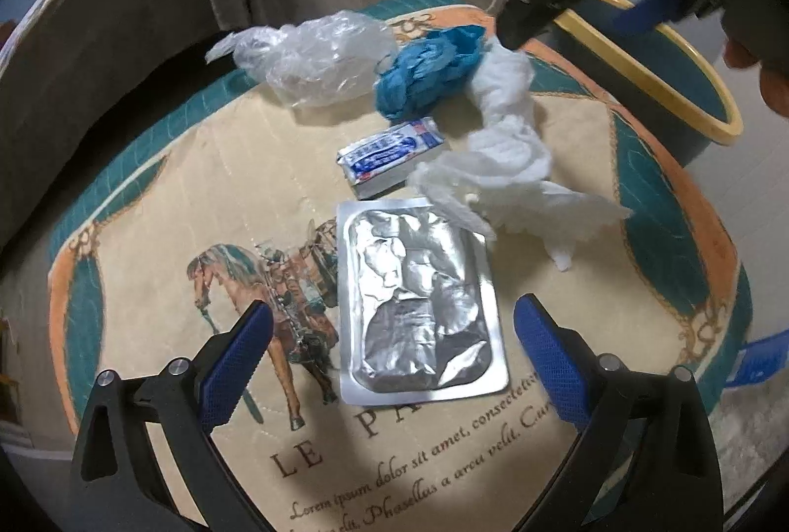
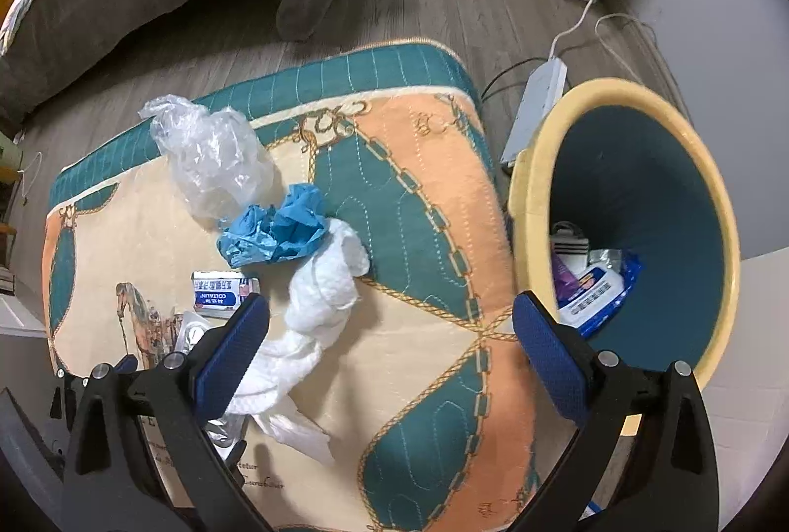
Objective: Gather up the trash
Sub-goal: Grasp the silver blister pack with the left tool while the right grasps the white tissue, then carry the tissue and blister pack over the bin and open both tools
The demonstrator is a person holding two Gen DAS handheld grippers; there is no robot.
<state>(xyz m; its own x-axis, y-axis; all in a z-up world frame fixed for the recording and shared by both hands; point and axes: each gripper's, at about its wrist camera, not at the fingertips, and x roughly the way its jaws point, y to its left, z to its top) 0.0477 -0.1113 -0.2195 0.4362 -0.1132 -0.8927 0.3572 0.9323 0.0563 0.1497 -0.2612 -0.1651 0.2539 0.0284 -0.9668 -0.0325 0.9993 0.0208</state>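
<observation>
Silver foil pack [image 1: 419,305], blue wad [image 1: 426,71], white tissue [image 1: 503,147], teal/peach horse-print mat [image 1: 162,196], teal bin w/ yellow rim [image 2: 636,196].

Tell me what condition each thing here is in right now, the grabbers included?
Left gripper: open, empty, above the foil.
Right gripper: open, empty.
Foil blister pack: flat, crinkled, on the mat.
White tissue: twisted, crumpled.
Blue glove: balled up.
Clear plastic bag: crumpled, empty-looking.
Small box: closed, lying flat.
Trash bin: open, some wrappers inside.
Mat: spread flat.
</observation>
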